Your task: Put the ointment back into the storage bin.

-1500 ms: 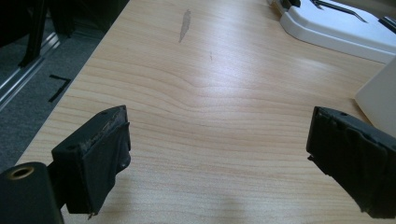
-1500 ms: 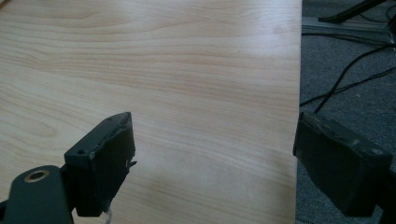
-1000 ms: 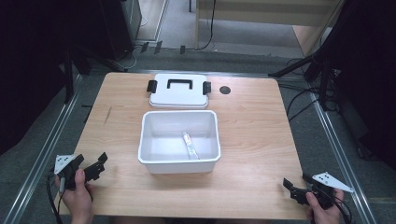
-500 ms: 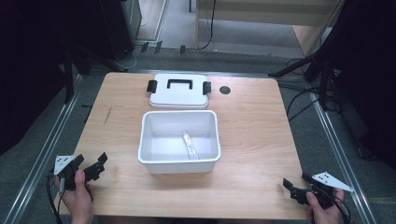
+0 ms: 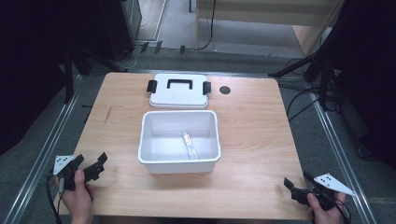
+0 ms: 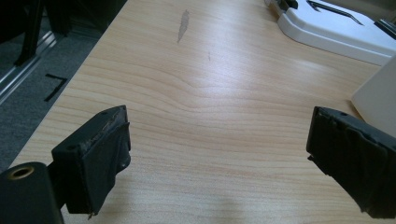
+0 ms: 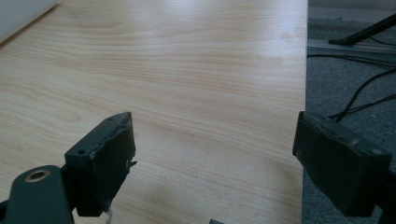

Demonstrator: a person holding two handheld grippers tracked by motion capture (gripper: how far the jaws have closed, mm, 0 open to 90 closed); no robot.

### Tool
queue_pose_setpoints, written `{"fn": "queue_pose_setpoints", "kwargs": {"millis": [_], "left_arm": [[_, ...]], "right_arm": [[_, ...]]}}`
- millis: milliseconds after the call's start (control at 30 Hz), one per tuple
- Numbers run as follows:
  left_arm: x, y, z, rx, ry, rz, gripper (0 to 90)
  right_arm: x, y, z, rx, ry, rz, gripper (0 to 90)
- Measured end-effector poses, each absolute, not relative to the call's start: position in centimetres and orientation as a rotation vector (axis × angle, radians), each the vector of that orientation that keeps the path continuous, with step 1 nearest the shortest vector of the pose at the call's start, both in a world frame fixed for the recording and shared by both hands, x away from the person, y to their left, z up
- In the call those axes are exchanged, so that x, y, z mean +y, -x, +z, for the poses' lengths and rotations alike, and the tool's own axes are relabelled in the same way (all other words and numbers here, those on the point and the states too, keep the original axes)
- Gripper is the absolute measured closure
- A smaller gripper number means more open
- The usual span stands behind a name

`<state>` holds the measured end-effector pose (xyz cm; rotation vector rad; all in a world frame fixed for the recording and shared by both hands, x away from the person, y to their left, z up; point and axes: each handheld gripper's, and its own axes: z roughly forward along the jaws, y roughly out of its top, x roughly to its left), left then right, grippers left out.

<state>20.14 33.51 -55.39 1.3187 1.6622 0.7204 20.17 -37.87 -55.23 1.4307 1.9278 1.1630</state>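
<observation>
A white plastic box (image 5: 179,140) stands open in the middle of the wooden table (image 5: 252,126), with a small tube-like item (image 5: 190,144) lying on its floor. Its white lid (image 5: 179,91), with a black handle and black side clips, lies flat just behind it. My left gripper (image 5: 95,164) rests at the table's front left corner, held by a hand, jaws wide apart over bare wood (image 6: 215,140). My right gripper (image 5: 294,184) sits at the front right corner, also open with nothing between its jaws (image 7: 212,149).
A small black round hole (image 5: 225,90) marks the table top right of the lid. Metal rails (image 5: 336,140) run along both sides of the table. Cables (image 5: 303,102) trail over the grey floor to the right.
</observation>
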Motion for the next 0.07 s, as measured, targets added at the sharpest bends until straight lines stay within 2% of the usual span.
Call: {"fn": "queue_pose_setpoints", "kwargs": {"millis": [67], "left_arm": [[33.48,-20.15,-55.38,1.664,-1.32,0.723,6.6]], "right_arm": [[-37.81,-20.22,-55.19,1.924,-1.435,1.151,13.6]]}}
